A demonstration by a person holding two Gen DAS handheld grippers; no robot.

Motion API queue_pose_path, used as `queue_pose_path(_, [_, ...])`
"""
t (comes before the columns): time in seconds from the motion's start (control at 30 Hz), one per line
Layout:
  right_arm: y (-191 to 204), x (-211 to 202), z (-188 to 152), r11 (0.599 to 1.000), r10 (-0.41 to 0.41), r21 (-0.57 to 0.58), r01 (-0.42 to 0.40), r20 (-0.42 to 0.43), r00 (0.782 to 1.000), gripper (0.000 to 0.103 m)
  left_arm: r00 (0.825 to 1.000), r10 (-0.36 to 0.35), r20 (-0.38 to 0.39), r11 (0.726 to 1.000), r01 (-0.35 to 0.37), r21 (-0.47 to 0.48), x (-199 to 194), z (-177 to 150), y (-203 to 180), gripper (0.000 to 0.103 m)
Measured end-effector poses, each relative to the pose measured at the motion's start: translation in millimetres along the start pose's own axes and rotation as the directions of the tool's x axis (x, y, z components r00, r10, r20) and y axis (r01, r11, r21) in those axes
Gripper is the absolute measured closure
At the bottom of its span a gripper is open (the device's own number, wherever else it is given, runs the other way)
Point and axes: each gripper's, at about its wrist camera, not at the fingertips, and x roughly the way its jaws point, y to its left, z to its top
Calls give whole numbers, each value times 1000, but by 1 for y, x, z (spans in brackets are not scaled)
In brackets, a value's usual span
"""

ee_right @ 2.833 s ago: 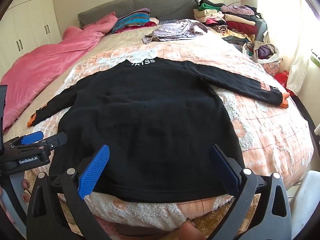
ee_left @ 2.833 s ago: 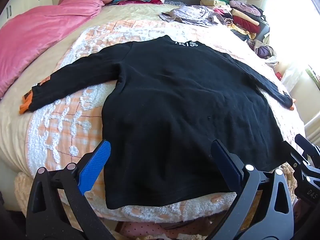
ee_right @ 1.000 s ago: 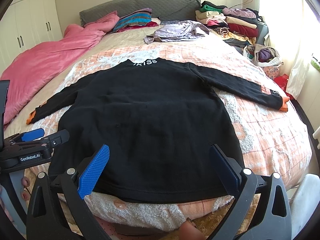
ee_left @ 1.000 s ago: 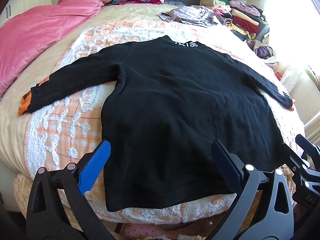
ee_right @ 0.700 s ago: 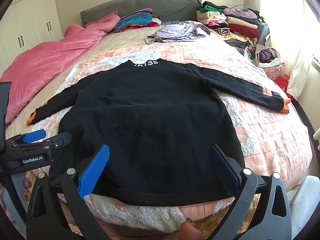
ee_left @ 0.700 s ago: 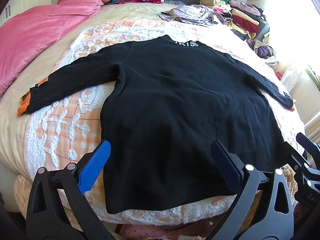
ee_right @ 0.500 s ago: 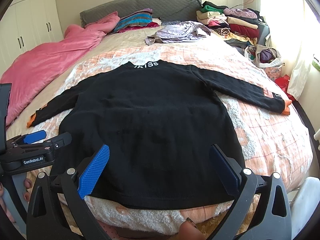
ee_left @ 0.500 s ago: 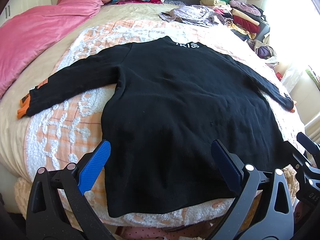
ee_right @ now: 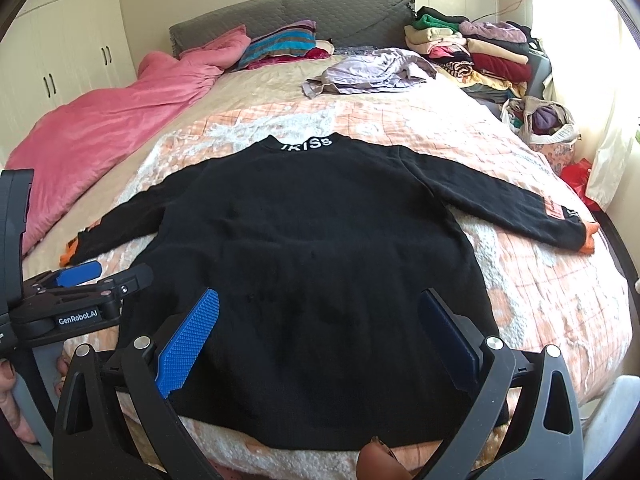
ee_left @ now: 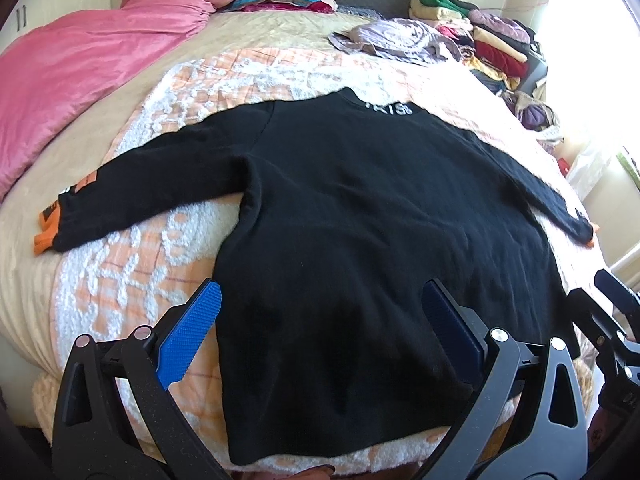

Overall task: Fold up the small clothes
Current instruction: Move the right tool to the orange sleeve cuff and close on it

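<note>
A black long-sleeved sweatshirt [ee_left: 360,208] [ee_right: 320,240] lies flat on the bed, back up, white letters at its collar, both sleeves spread out with orange cuffs. My left gripper [ee_left: 320,316] hovers open above its hem, nearer the left side. Over the hem's middle my right gripper [ee_right: 318,320] is open too, with nothing between its fingers. The left gripper [ee_right: 100,276] also shows at the left edge of the right wrist view, and part of the right gripper [ee_left: 612,320] appears at the right edge of the left wrist view.
An orange-and-white patterned blanket [ee_right: 540,280] covers the bed under the garment. A pink duvet [ee_right: 100,128] lies along the left side. A lilac garment heap [ee_right: 372,68] and stacked folded clothes [ee_right: 472,44] sit near the grey headboard. A bag of clothes [ee_right: 540,120] stands at the right.
Both grippers have edged slightly back and up from the bed; the sweatshirt has not moved and both stay open.
</note>
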Motion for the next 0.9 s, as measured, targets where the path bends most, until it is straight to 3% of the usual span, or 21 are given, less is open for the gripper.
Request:
queue_pose_path(0.47, [-10, 14, 32, 1000, 3, 3, -3, 29, 1000, 4, 1000, 12, 6, 999, -12, -34, 16, 27, 9, 9])
queue_pose_path(0.9, [-16, 30, 67, 1000, 21, 8, -22, 57, 998, 4, 999, -37, 6, 999, 37, -13, 33, 57, -11, 9])
